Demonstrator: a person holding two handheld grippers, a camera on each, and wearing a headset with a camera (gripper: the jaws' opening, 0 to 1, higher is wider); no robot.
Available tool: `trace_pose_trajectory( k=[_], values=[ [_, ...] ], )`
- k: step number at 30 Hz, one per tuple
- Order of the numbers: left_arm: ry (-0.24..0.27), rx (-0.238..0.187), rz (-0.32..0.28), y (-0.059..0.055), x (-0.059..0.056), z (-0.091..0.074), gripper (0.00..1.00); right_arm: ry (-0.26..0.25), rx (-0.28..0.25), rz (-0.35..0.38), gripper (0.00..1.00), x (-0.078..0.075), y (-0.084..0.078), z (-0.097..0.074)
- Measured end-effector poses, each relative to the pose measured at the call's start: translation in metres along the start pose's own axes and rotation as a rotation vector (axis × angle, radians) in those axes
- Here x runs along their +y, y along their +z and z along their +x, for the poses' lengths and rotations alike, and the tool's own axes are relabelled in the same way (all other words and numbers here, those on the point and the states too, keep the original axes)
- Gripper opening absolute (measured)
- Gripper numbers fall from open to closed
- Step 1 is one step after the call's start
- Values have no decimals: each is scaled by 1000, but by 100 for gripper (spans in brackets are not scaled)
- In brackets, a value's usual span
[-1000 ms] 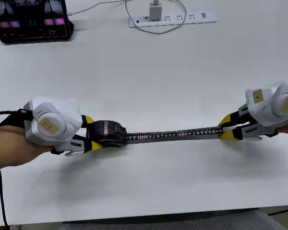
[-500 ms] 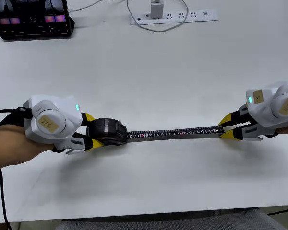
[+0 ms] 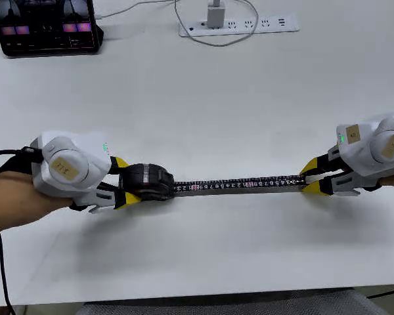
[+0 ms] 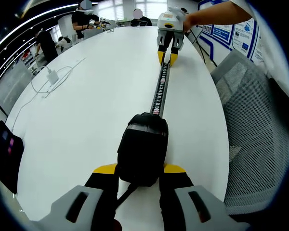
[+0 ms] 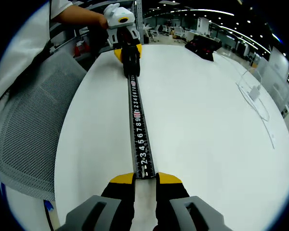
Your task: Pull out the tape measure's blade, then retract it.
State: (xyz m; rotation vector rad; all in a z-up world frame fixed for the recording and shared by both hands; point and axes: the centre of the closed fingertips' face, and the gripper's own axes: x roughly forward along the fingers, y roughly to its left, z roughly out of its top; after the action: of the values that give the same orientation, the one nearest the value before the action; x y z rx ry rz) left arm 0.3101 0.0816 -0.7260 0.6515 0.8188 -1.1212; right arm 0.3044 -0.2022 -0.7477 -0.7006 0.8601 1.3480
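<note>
While left tongs clamp the one tape measure, right tongs pinch its single blade.

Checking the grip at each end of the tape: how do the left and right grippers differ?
The left gripper clamps the black tape measure case; the right gripper pinches the end of the blade. The left's jaws stand wide around the bulky case; the right's are nearly together on the thin blade. Both have yellow-tipped jaws and sit low over the white table.
</note>
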Motion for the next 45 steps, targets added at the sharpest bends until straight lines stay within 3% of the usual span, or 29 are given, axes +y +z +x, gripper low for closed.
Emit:
trace_pose_trajectory(
  k=[4,15,22,45],
  values=[
    [4,4,-1,-2,1,0,32,-13,-1,24,21,-3,1,0],
    [9,-12,-14,3,-2,-2,35,-19,7,28,24,-2,0,-1],
    [27,-41,-48,6,0,-6,40,-29,-34,90,30,3,2,-6],
    [95,-116,-151,16,-4,-25,53,-102,-99,176,39,10,4,-20]
  ],
)
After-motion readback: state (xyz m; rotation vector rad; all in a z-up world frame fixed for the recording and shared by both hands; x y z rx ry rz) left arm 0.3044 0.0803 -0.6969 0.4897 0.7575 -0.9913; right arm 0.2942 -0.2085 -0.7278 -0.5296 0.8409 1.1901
